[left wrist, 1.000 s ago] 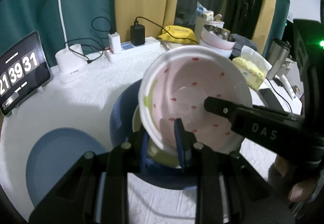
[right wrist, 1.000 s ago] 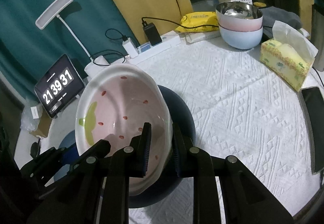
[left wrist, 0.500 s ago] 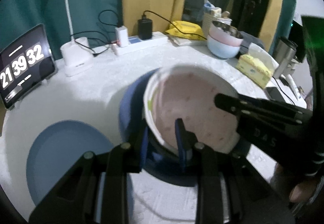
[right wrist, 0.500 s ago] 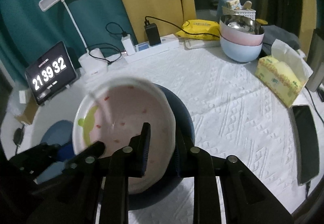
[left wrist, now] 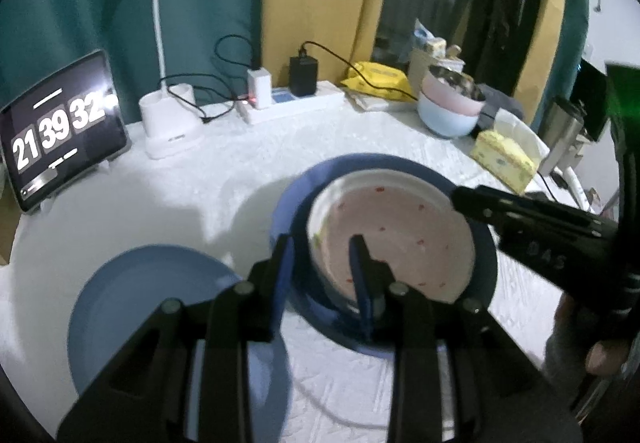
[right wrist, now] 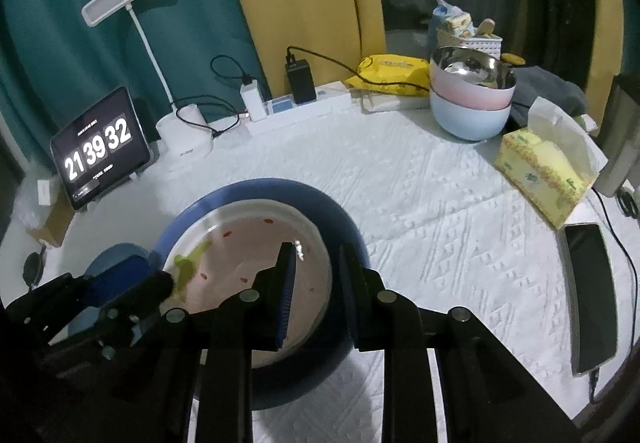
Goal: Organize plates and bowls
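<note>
On the white-clothed table [right wrist: 440,203], the pink bowl [left wrist: 392,239] sits inside the dark blue bowl [right wrist: 340,219], its rim between the slightly parted jaws of both the left tool [left wrist: 322,271], just been opening, and the right tool [right wrist: 316,283], neither visibly pressing it.

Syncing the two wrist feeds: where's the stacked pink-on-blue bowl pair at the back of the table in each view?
Left wrist: stacked bowls upper right of centre, behind the tissue box.
Right wrist: stacked bowls upper right, larger, left of and behind the tissue box.
Shared landmark: clock tablet at the left edge in both.
</note>
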Demonstrator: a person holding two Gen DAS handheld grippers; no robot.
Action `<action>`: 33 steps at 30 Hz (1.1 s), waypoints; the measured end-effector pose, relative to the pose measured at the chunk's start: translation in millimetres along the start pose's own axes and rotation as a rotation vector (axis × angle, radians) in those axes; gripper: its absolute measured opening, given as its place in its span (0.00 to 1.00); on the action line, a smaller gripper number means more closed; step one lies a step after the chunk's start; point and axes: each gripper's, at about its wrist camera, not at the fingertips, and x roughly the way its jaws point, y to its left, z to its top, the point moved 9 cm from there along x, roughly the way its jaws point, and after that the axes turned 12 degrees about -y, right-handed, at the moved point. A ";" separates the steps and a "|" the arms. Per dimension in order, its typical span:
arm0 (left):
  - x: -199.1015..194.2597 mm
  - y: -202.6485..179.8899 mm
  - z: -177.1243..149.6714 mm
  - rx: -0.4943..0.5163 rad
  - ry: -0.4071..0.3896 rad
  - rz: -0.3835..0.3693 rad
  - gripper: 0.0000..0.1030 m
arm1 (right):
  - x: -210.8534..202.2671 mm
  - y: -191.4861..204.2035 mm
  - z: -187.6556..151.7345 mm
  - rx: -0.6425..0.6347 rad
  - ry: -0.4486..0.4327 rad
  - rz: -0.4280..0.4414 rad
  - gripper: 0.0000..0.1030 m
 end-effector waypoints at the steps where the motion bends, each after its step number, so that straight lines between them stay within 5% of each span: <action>1: -0.6 3.7 0.5 -0.007 -0.002 0.007 0.30 | -1.1 -1.8 1.2 0.000 -0.004 -0.002 0.24; 12: 9.4 27.3 -8.7 -0.061 0.023 0.045 0.35 | 0.8 -34.2 -0.3 0.025 0.000 -0.007 0.25; 28: 31.8 25.8 -21.8 0.009 0.083 0.045 0.35 | 27.4 -36.6 -21.3 0.032 0.072 0.064 0.26; 33: 32.1 27.8 -22.9 -0.029 0.091 0.033 0.35 | 29.1 -43.1 -21.9 0.037 0.086 0.014 0.42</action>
